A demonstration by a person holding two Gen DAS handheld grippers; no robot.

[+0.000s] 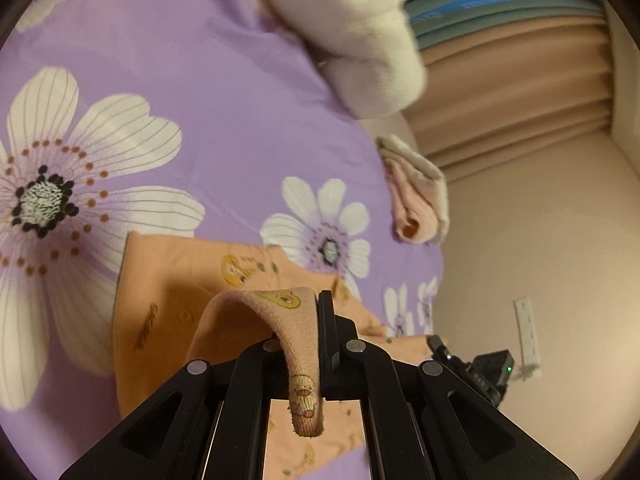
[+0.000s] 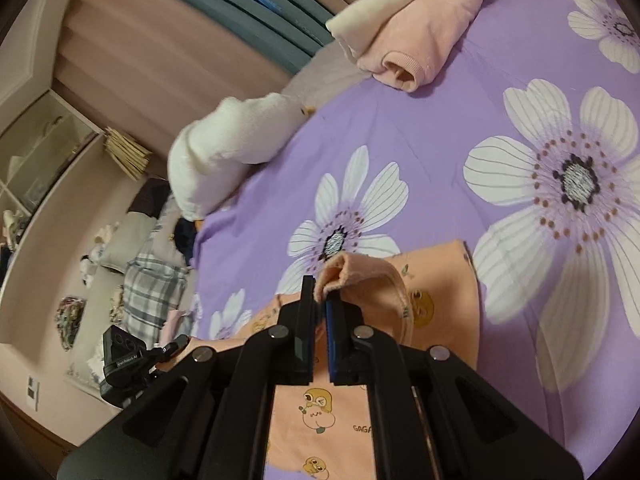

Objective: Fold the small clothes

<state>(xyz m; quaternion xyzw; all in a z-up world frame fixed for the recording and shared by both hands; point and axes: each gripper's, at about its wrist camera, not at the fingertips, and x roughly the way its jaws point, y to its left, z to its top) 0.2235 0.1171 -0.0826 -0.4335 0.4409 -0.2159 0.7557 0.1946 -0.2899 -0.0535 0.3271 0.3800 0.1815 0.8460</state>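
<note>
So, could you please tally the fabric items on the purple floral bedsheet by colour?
Orange cartoon-print garment, held by both the left gripper and the right gripper: 1
Folded pink-and-cream garment: 1
White plush item: 1
Total: 3

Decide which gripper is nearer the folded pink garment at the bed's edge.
Right. The folded pink garment lies ahead of the right gripper; from the left gripper it sits farther off, ahead and rightward. Both hold the orange garment.
</note>
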